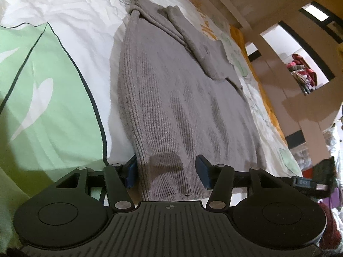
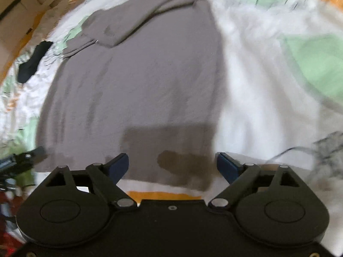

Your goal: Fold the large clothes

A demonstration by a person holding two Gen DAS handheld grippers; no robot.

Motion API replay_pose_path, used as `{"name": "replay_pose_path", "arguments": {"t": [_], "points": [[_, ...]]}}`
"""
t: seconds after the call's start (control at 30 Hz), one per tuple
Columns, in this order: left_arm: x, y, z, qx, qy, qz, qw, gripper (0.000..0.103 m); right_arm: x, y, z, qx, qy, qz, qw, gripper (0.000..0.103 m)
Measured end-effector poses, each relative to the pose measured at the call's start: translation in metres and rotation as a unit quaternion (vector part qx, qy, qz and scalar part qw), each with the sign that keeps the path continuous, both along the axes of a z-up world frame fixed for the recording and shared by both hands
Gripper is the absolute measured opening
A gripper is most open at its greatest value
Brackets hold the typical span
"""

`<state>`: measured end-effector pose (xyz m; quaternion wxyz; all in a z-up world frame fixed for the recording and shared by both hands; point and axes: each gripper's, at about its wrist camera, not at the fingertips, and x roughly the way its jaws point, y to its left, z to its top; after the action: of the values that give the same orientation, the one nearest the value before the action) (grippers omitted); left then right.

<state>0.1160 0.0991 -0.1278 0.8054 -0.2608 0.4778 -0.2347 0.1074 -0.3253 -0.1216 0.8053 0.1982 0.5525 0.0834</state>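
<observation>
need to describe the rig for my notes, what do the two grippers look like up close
Both match: the left gripper and right gripper have dark blue fingers on black linkage arms with silver pivot pins, and two round black housings. The left's centre plate is ribbed with a small compass-like mark. No sleeves or hands show.

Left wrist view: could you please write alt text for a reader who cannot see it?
A grey knitted sweater lies flat on a white and green bedsheet, sleeves folded across its upper part. The left hand-held gripper is open at the sweater's near hem, one finger on each side of a corner.
</observation>
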Motion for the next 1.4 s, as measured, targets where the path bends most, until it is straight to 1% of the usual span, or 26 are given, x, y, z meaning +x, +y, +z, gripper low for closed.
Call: {"name": "replay_pose_path", "arguments": {"t": [0.03,0.07,0.1,0.13,0.17,0.23,0.27,0.33,0.4,0.5,0.57,0.67,0.77,0.83,0.93,1.07,1.2,1.33,1.37,1.4], "points": [[0.001,0.0,-0.001,0.001,0.004,-0.002,1.0,0.03,0.002,0.001,-0.005,0.016,0.002,-0.002,1.0,0.092],[0.001,0.0,-0.003,-0.001,0.013,-0.003,0.9999,0.006,0.005,0.002,-0.008,0.022,0.002,-0.005,1.0,0.087],[0.002,0.001,-0.007,-0.012,0.022,-0.004,0.9997,0.006,0.006,0.002,-0.01,0.026,0.001,-0.007,1.0,0.08],[0.001,0.002,-0.007,-0.019,0.022,-0.005,0.9996,0.006,0.008,0.003,-0.01,0.03,0.001,-0.011,1.0,0.056],[0.001,0.002,-0.005,-0.02,0.019,-0.005,0.9996,0.006,0.007,0.001,-0.009,0.037,0.003,-0.018,0.999,0.021],[0.0,0.004,0.004,-0.034,0.002,-0.002,0.9994,0.006,0.004,-0.008,-0.011,0.088,0.007,-0.033,0.996,0.021],[0.0,0.006,0.01,-0.043,-0.007,0.001,0.9991,0.006,0.004,-0.011,-0.009,0.1,-0.002,-0.038,0.994,0.021],[0.002,0.013,0.022,-0.06,-0.026,0.013,0.9978,0.006,0.0,-0.018,0.004,0.12,-0.038,-0.036,0.991,0.021],[0.008,0.023,0.037,-0.085,-0.047,0.031,0.9948,0.006,-0.002,-0.024,0.019,0.142,-0.076,-0.036,0.986,0.021],[0.024,0.033,0.057,-0.112,-0.076,0.053,0.9893,0.006,0.006,-0.033,0.04,0.169,-0.138,-0.043,0.975,0.021],[0.039,0.034,0.067,-0.123,-0.093,0.061,0.9862,0.006,0.021,-0.036,0.051,0.176,-0.173,-0.046,0.968,0.021],[0.07,0.033,0.082,-0.137,-0.115,0.073,0.9811,0.006,0.051,-0.037,0.065,0.188,-0.212,-0.051,0.958,0.021],[0.103,0.025,0.095,-0.125,-0.146,0.077,0.9783,0.006,0.081,-0.043,0.076,0.186,-0.245,-0.055,0.95,0.021],[0.133,0.018,0.101,-0.126,-0.154,0.082,0.9766,0.006,0.106,-0.046,0.079,0.183,-0.26,-0.059,0.946,0.021],[0.173,0.007,0.102,-0.127,-0.16,0.095,0.9744,0.006,0.146,-0.05,0.077,0.177,-0.266,-0.071,0.945,0.021],[0.219,-0.008,0.096,-0.1,-0.171,0.096,0.9754,0.006,0.197,-0.049,0.065,0.147,-0.269,-0.079,0.949,0.021],[0.252,-0.017,0.075,-0.077,-0.169,0.1,0.9774,0.007,0.237,-0.049,0.043,0.129,-0.266,-0.091,0.951,0.021],[0.275,-0.017,0.043,-0.066,-0.139,0.116,0.9813,0.007,0.267,-0.048,0.015,0.107,-0.25,-0.092,0.958,0.021],[0.276,-0.015,0.037,-0.064,-0.134,0.121,0.9815,0.01,0.272,-0.047,0.009,0.1,-0.246,-0.088,0.96,0.022],[0.278,-0.013,0.032,-0.065,-0.131,0.124,0.9814,0.019,0.277,-0.045,0.003,0.094,-0.245,-0.085,0.961,0.022]]}}
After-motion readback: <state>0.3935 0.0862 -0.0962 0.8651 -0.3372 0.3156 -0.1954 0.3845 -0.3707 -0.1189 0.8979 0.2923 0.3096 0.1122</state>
